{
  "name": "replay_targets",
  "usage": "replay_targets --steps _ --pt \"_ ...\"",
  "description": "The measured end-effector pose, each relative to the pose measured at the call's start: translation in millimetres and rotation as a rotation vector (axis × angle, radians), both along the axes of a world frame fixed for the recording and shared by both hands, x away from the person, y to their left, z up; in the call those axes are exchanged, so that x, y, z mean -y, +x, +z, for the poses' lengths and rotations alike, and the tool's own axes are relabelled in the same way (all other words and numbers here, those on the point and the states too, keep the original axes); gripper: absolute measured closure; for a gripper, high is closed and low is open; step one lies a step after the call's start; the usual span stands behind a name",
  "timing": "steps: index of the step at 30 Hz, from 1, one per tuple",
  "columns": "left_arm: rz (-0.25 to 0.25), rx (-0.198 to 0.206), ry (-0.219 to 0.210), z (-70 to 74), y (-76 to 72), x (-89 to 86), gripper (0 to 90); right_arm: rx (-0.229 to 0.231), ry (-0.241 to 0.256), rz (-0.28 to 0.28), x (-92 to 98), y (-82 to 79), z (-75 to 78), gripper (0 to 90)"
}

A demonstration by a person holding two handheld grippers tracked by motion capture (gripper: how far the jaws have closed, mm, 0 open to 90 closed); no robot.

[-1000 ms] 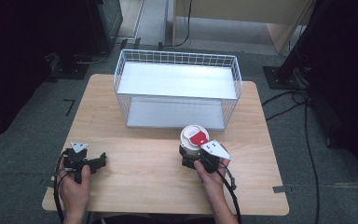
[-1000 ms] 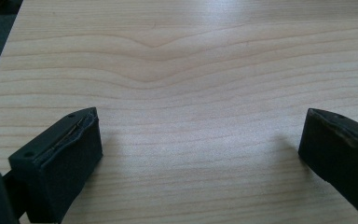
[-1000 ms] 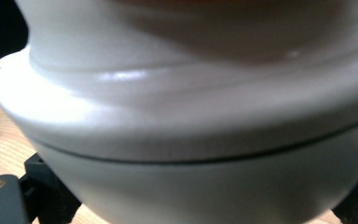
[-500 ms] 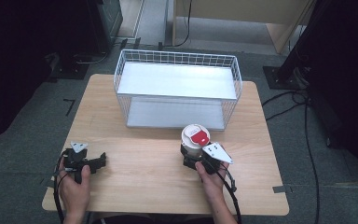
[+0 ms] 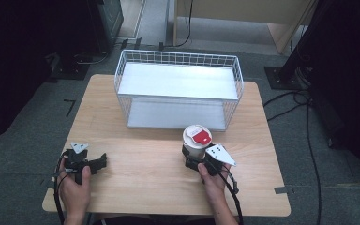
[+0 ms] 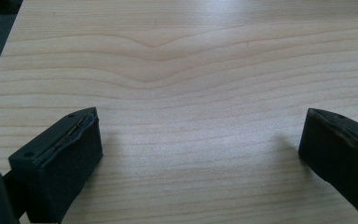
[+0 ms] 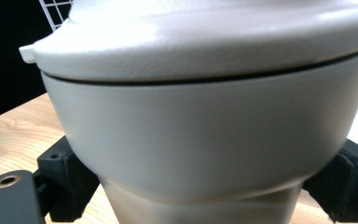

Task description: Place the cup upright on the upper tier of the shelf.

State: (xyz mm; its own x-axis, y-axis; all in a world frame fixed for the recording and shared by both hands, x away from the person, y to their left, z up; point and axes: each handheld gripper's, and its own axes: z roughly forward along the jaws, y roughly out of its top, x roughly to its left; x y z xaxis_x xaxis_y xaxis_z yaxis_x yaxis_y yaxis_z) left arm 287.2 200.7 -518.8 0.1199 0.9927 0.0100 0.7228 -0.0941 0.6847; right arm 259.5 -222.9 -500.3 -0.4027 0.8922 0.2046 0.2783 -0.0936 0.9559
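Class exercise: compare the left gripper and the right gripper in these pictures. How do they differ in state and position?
The left gripper is open over bare table; the right gripper is shut on the lidded cup. The left sits near the table's left front, the right closer to the wire basket. Both are hand-held.

A lab or test room is suggested: a bare wooden counter [image 5: 159, 187] is set on grey carpet [image 5: 23, 154], with cables [image 5: 286, 101] at right and dark stands [image 5: 300, 56] at the upper corners.
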Motion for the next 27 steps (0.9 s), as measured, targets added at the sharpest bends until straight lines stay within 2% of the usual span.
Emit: replay_targets --steps 14,27 --pt "0.0 0.0 0.0 0.0 0.0 0.0 0.0 0.043 0.03 -0.008 2.2 -2.8 11.8 10.1" --pt "0.0 0.0 0.0 0.0 0.0 0.0 0.0 0.117 0.052 0.001 4.0 -2.7 40.3 10.2"
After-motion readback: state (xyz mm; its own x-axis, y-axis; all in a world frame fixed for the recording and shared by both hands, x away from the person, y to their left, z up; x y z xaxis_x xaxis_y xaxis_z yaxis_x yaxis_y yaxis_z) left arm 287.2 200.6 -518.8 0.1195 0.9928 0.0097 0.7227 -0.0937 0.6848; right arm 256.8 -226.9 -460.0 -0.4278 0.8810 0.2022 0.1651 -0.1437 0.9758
